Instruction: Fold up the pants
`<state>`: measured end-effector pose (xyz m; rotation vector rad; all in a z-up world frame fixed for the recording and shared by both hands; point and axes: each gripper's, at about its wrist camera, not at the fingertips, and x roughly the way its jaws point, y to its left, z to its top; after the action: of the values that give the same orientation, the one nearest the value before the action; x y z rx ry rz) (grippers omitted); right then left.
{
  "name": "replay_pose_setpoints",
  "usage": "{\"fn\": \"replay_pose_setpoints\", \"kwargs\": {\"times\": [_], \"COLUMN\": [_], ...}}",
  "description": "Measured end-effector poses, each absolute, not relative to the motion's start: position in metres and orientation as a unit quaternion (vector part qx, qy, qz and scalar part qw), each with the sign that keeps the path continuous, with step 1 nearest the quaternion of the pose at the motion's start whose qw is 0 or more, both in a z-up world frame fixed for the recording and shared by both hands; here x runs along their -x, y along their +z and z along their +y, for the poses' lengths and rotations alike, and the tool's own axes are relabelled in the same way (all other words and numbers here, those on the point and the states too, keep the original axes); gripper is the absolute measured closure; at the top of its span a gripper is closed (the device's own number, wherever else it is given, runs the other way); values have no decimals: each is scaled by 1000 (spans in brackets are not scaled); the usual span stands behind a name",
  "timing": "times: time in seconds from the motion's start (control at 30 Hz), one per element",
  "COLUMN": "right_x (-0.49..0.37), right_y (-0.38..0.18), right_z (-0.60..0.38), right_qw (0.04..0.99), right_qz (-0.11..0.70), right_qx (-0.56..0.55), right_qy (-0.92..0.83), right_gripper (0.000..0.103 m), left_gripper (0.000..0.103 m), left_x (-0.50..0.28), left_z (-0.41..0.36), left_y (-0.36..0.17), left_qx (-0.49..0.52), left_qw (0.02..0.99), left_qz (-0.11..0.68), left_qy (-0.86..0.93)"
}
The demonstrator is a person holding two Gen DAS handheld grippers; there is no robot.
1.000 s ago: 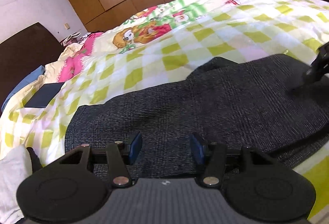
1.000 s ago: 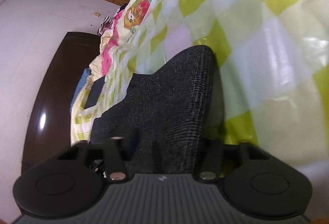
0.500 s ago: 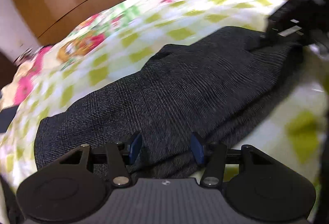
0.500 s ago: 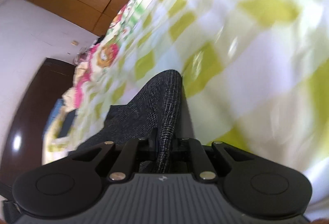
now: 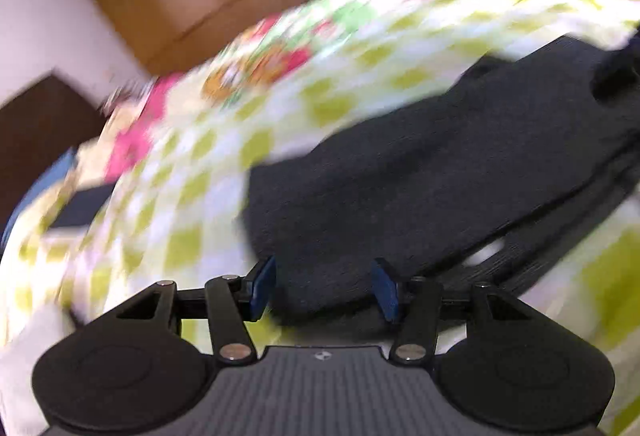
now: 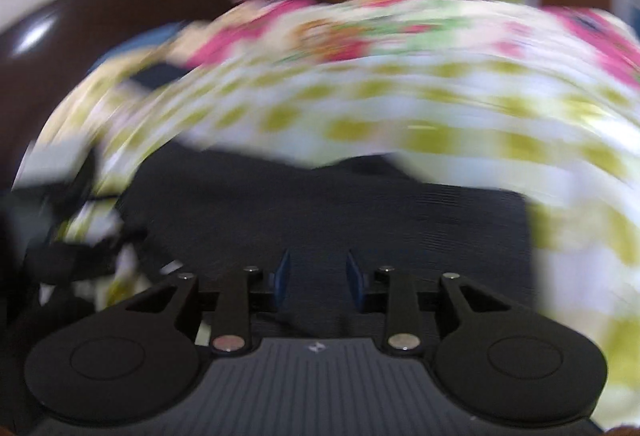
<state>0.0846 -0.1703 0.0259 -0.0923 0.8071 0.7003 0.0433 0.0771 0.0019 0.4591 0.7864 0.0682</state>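
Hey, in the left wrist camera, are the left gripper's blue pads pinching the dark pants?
No, the left gripper stands open, its blue pads apart over the dark pants edge.

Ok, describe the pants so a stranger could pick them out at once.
Start with the bed's bedspread, a white and yellow-green check with pink cartoon prints further back. On its near part lie the pants, one broad dark charcoal slab, folded over with layered edges at the side. Nothing else there is as large, dark and plain; the small dark rectangle sits apart, toward the headboard.
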Motion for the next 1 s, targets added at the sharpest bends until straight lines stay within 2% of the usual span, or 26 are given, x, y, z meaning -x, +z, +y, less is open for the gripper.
{"fn": "replay_pose_setpoints", "kwargs": {"times": [0.13,0.3,0.47,0.57,0.63,0.67,0.77,0.83,1.0], "right_x": [-86,-69,-73,-78,-84,-85,-86,-85,-76], "right_y": [10,1,1,-3,-7,-6,-7,-13,2], "right_z": [-110,-78,-72,-71,-74,-80,-98,-112,-130], "right_qw": [826,809,803,808,811,812,814,817,829], "right_qz": [396,380,387,395,408,415,432,440,439], "right_qx": [106,186,189,179,160,145,123,107,49], "right_qy": [386,408,411,399,387,384,369,356,343], "right_gripper": [71,71,71,71,64,64,63,58,57], "left_gripper": [35,35,35,34,27,25,23,20,21], "left_x": [-34,-18,-29,-42,-52,-56,-54,-50,-38], "left_z": [113,127,129,134,133,134,138,140,134], "left_y": [2,11,10,9,0,-4,-1,-1,10], "left_qx": [-154,-159,-147,-132,-140,-144,-139,-140,-133], "left_qw": [905,914,921,923,917,915,916,916,921], "left_qz": [395,371,359,361,372,377,376,375,366], "left_qy": [46,28,17,23,28,31,26,25,27]}}
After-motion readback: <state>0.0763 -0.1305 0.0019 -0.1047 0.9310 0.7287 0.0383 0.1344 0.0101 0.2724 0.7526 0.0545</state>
